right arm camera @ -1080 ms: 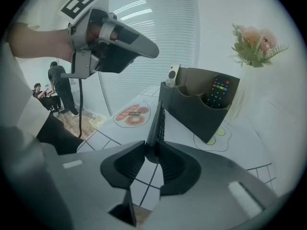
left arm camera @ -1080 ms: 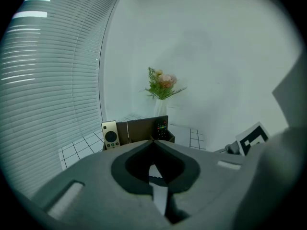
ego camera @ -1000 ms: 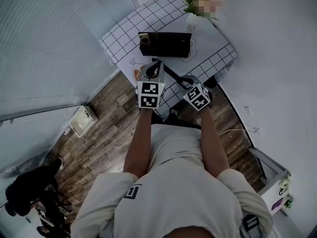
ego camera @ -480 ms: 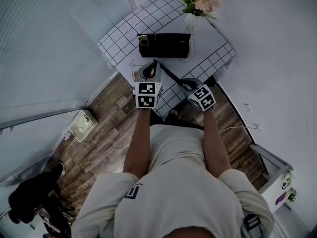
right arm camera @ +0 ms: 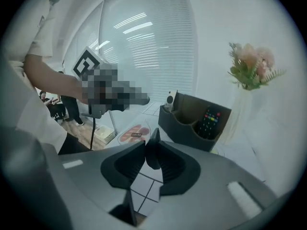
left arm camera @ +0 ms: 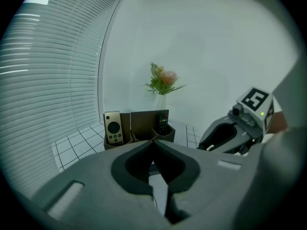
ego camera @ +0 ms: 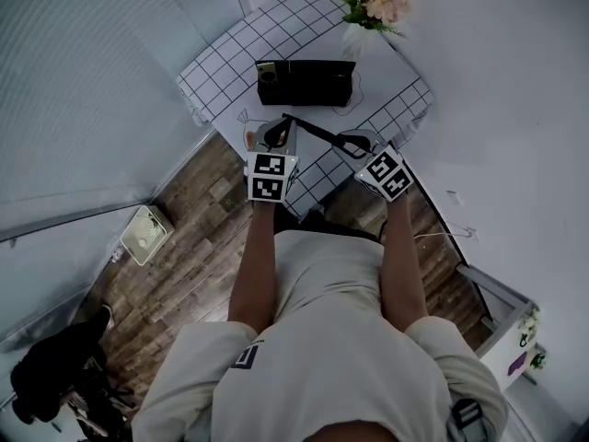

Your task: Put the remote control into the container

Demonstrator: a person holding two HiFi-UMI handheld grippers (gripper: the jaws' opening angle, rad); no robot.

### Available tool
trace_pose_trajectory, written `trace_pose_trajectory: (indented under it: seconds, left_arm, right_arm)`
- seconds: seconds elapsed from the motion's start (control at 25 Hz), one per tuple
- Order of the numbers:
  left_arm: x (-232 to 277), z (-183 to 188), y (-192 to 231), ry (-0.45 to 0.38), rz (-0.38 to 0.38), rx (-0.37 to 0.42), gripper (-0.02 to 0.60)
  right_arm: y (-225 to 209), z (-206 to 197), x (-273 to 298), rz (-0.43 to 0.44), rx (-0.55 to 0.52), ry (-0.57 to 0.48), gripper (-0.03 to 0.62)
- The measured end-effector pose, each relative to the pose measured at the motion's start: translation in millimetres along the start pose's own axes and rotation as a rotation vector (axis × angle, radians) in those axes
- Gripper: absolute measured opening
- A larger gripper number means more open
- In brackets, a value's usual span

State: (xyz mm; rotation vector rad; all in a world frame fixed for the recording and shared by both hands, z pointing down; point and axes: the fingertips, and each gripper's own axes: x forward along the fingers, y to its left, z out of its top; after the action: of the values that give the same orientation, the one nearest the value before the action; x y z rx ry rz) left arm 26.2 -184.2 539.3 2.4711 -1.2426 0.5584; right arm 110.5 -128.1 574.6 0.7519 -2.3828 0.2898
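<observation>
Right gripper (ego camera: 345, 142) tightening on remote (ego camera: 313, 129) near table (ego camera: 230, 55) edge.

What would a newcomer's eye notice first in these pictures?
First comes the long black remote control in the right gripper, whose jaws just tightened on it, over the black-gridded white tablecloth. Behind stands the dark compartmented container, holding a white remote and a black remote with coloured buttons, then a white vase of pink flowers.

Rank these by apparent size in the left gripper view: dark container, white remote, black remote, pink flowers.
1. Dark compartmented container
2. Pink-and-green flower bunch
3. White remote with round dial
4. Black remote with coloured buttons, partly hidden in its compartment
The flowers stand farther back.
</observation>
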Motion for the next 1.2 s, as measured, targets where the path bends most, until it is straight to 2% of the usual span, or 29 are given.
trace_pose_trajectory:
  seconds: [0.28,0.48,0.68,0.96,1.2]
  left_arm:
    - [-10,8,13,-0.009,-0.004,-0.007,0.003]
    - [-16,8,20,0.004,-0.053,-0.028,0.003]
    - [-19,14,23,0.0,-0.074,-0.011,0.003]
    - [-20,29,36,-0.017,-0.102,-0.004,0.003]
    - [-15,36,47,-0.016,-0.102,0.019,0.003]
  right_arm:
    - [3,41,2,0.011,-0.079,-0.012,0.084]
    - [8,55,4,0.055,-0.111,0.003,0.084]
    - [-5,72,3,0.107,-0.243,0.06,0.084]
    - [-15,127,-8,0.164,-0.385,0.067,0.084]
    - [-31,166,-28,0.188,-0.511,0.119,0.084]
